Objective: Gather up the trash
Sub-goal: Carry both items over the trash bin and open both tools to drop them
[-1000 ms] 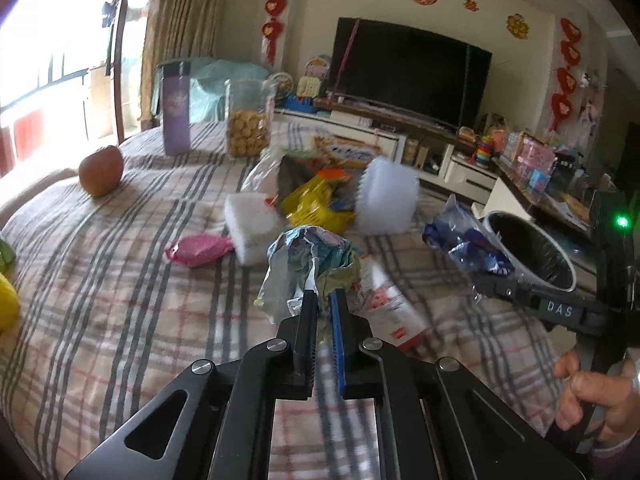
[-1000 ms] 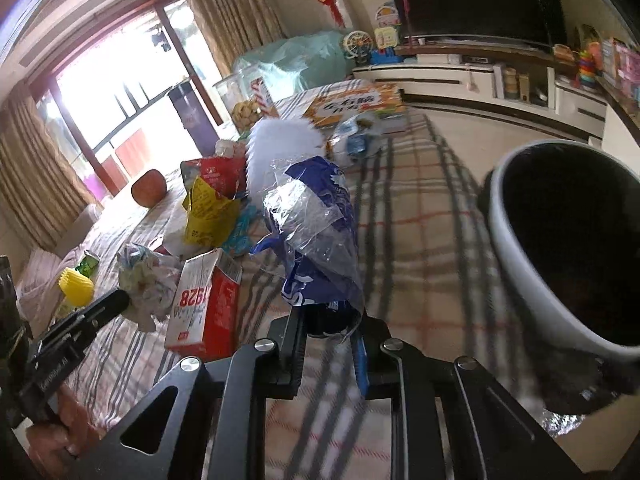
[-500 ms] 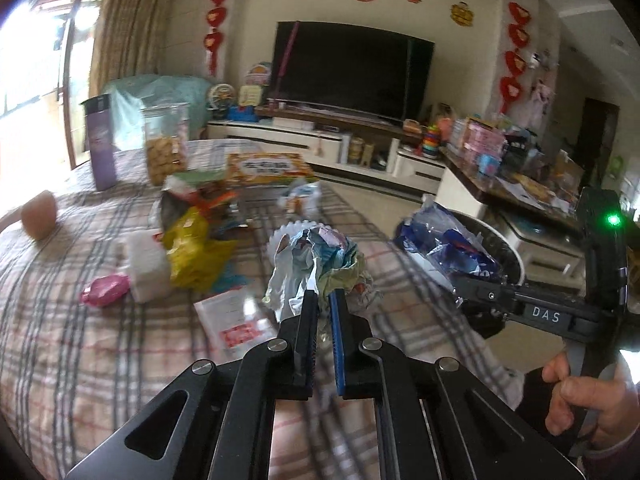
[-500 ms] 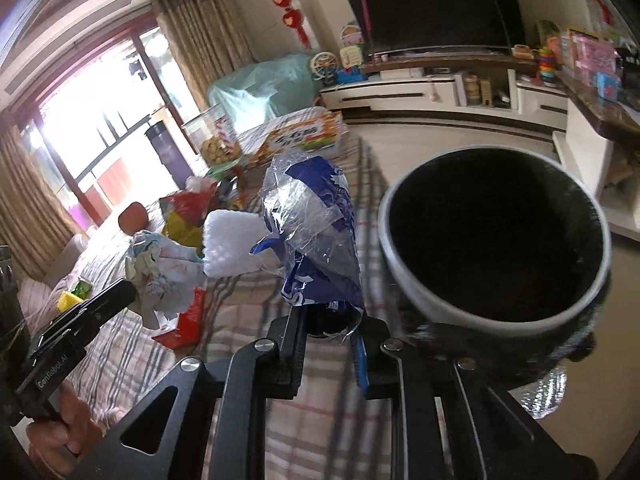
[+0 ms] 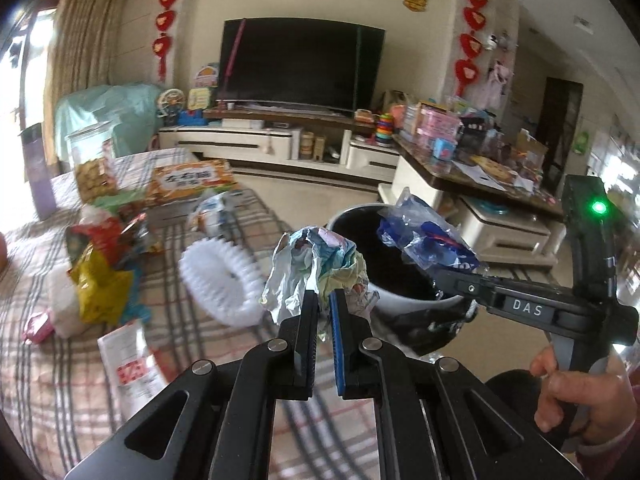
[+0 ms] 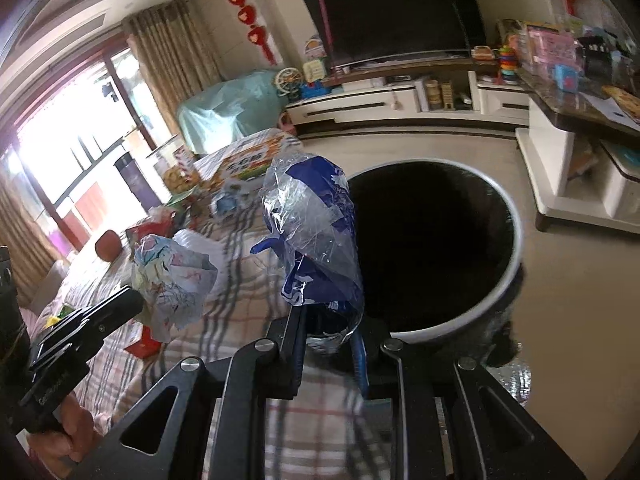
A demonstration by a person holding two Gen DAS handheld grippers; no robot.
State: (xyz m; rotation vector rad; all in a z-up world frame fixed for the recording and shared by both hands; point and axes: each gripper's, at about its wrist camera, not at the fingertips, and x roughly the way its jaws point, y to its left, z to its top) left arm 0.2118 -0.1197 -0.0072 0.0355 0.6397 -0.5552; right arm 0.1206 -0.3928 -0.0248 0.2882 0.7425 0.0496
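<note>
- Left tool (image 5: 324, 300): clamped on crumpled paper wad (image 5: 316, 264), held just beside the bin's rim.
- Right tool (image 6: 332, 320): clamped on blue plastic wrapper (image 6: 316, 232), at the rim of the dark-lined bin (image 6: 500, 292).
- Plaid-covered surface (image 5: 52, 380): assorted wrappers.

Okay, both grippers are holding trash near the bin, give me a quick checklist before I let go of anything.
1. Left gripper shut on the crumpled pale paper wad: ok.
2. Right gripper shut on the blue and clear plastic wrapper: ok.
3. Black bin with the white rim open, mouth unobstructed: ok.
4. Plastic wrapper above the bin's mouth: ok in the left wrist view; it overlaps only the near rim in the right wrist view.
5. Paper wad above the mouth: not ok, it sits beside the rim, over the plaid tablecloth.
6. Room left inside the bin: cannot tell, the interior is dark.
</note>
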